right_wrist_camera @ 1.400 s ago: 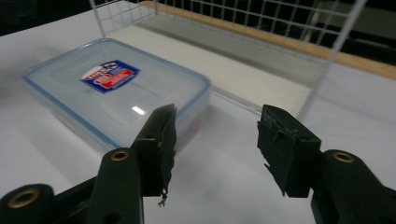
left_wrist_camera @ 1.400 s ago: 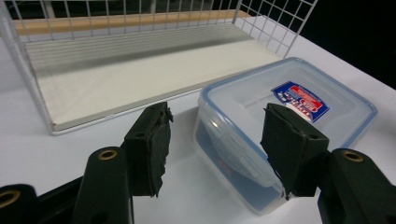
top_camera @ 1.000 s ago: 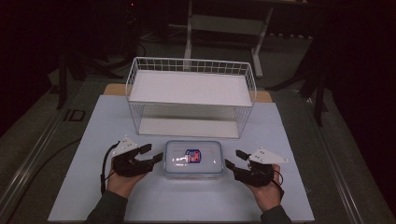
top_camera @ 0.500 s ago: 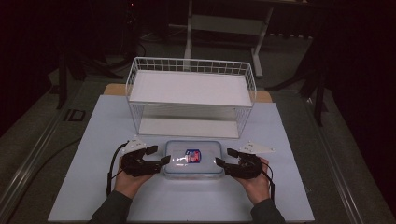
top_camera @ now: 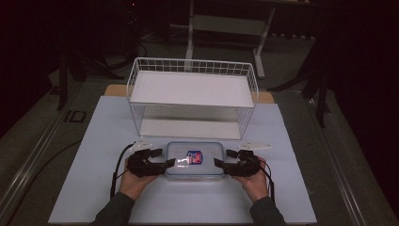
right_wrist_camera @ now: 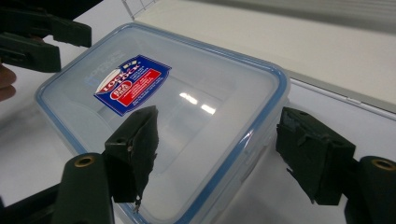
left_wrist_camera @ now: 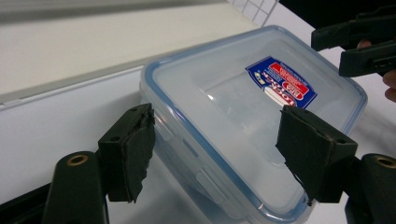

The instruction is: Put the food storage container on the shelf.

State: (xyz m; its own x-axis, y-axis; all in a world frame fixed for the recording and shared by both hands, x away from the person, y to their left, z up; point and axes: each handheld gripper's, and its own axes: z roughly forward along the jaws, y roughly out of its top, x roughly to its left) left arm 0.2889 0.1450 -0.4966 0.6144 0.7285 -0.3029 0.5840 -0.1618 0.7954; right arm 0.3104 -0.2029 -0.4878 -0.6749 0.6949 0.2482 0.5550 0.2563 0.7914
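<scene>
A clear plastic container (top_camera: 194,159) with a blue-rimmed lid and a red and blue label lies flat on the white mat near the front. My left gripper (top_camera: 164,157) is at its left end and my right gripper (top_camera: 225,158) at its right end. Both point inward. In the left gripper view the open jaws (left_wrist_camera: 217,135) straddle a corner of the container (left_wrist_camera: 233,107) without pressing it. The right gripper view shows the same: jaws (right_wrist_camera: 219,140) open around a corner of the container (right_wrist_camera: 187,93). Both pairs of jaws have just been opening.
A white wire rack (top_camera: 193,89) with two shelves stands right behind the container. The white mat (top_camera: 94,188) extends to either side and in front. Beyond the table are a dark floor and a stand's legs (top_camera: 190,33).
Both hands came inward from the sides to the container's ends and sank slightly. Both pairs of jaws now stand wider apart. The container has not moved.
</scene>
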